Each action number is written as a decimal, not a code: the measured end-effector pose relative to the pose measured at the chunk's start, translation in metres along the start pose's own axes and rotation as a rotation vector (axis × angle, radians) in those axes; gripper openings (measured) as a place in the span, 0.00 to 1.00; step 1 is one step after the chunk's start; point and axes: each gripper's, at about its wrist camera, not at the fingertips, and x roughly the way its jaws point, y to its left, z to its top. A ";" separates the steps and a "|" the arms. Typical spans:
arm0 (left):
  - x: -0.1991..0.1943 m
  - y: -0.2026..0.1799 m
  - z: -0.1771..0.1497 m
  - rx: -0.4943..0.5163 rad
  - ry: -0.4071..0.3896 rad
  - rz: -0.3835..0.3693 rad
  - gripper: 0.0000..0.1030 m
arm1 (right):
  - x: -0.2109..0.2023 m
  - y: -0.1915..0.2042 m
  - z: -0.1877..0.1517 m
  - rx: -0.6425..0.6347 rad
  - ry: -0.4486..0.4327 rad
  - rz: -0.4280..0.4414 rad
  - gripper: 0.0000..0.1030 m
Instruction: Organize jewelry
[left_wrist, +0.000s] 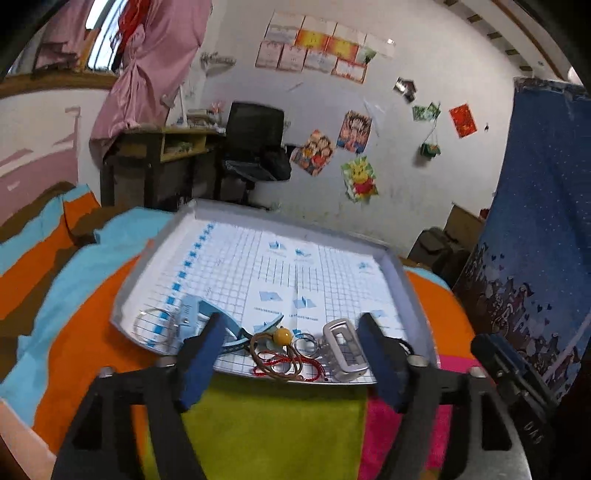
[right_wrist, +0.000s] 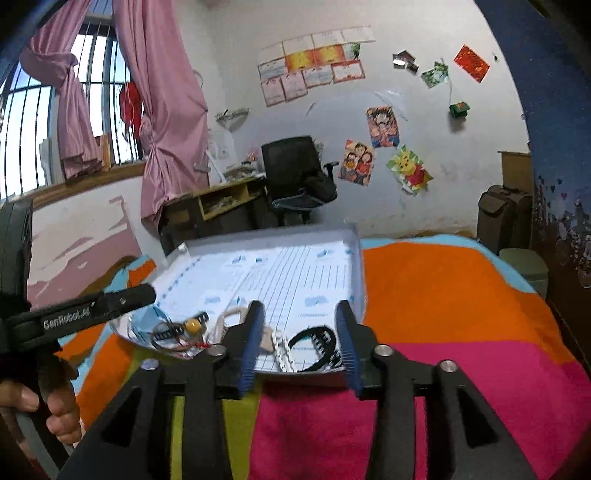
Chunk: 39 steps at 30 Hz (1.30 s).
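A shallow white tray (left_wrist: 399, 273) lined with grid paper lies on a striped blanket; it also shows in the right wrist view (right_wrist: 356, 266). Along its near edge lie a brown cord with a yellow bead (left_wrist: 283, 335), red string (left_wrist: 271, 360), metal rings (left_wrist: 306, 343), a silver hair claw (left_wrist: 345, 349), a blue band (left_wrist: 207, 310) and a clear bangle (left_wrist: 153, 325). The right wrist view shows a black hair claw (right_wrist: 314, 341), a white chain (right_wrist: 282, 350) and the bead (right_wrist: 192, 325). My left gripper (left_wrist: 291, 325) is open above the cords. My right gripper (right_wrist: 300, 306) is open above the black claw and chain.
The colourful blanket (right_wrist: 443, 295) covers the bed around the tray. A blue patterned wardrobe (left_wrist: 535, 221) stands on the right. A desk and black office chair (left_wrist: 255, 136) stand by the far wall. The left gripper's body and the hand holding it (right_wrist: 55, 406) show at left in the right wrist view.
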 end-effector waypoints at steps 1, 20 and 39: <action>-0.009 0.001 0.000 0.000 -0.018 -0.005 0.86 | -0.009 0.000 0.003 0.002 -0.015 0.005 0.55; -0.177 0.034 -0.046 0.019 -0.181 0.062 1.00 | -0.168 0.050 -0.007 -0.025 -0.190 0.077 0.99; -0.286 0.072 -0.109 0.089 -0.238 0.094 1.00 | -0.299 0.112 -0.066 -0.145 -0.243 0.051 0.99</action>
